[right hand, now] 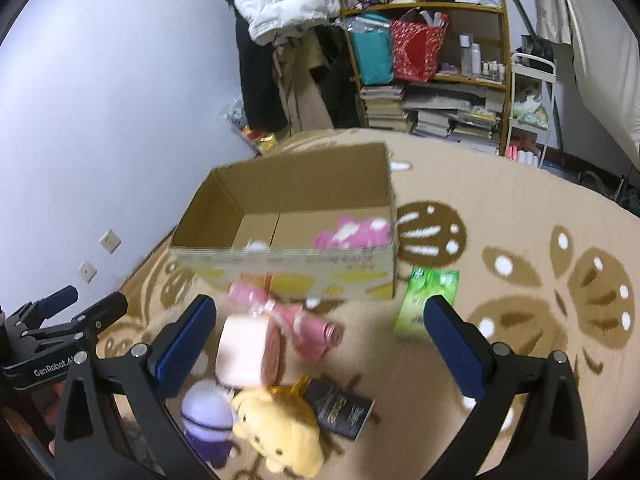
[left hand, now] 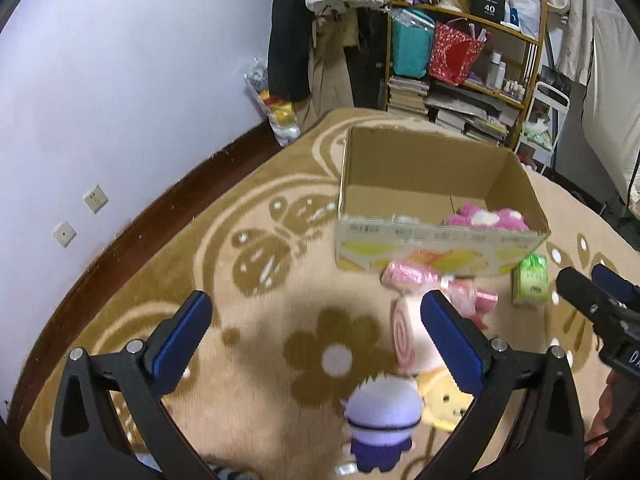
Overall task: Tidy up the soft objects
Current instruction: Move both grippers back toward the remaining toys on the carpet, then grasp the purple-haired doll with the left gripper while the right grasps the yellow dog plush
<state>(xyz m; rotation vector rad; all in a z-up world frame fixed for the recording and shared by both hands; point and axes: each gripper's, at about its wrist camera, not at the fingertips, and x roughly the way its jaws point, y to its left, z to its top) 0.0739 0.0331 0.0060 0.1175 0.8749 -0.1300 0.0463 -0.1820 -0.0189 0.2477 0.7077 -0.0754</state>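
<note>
An open cardboard box [left hand: 440, 240] [right hand: 288, 268] stands on the carpet with a pink plush [left hand: 486, 218] [right hand: 352, 232] inside. In front of it lie a purple plush [left hand: 380, 416] [right hand: 208, 416], a yellow plush [left hand: 444, 404] [right hand: 276, 424], a pink roll-cake plush [left hand: 408, 336] [right hand: 244, 350] and a pink wrapped roll [left hand: 404, 274] [right hand: 304, 320]. My left gripper [left hand: 316, 338] is open above the purple plush. My right gripper [right hand: 320, 340] is open above the pile and empty; it also shows at the right edge of the left wrist view [left hand: 596, 292].
A green tissue pack [left hand: 532, 280] [right hand: 426, 304] lies right of the box. A black booklet [right hand: 344, 408] lies by the yellow plush. A cluttered shelf [right hand: 432, 60], hanging clothes [left hand: 320, 40] and the wall [left hand: 120, 100] stand beyond the carpet [right hand: 520, 240].
</note>
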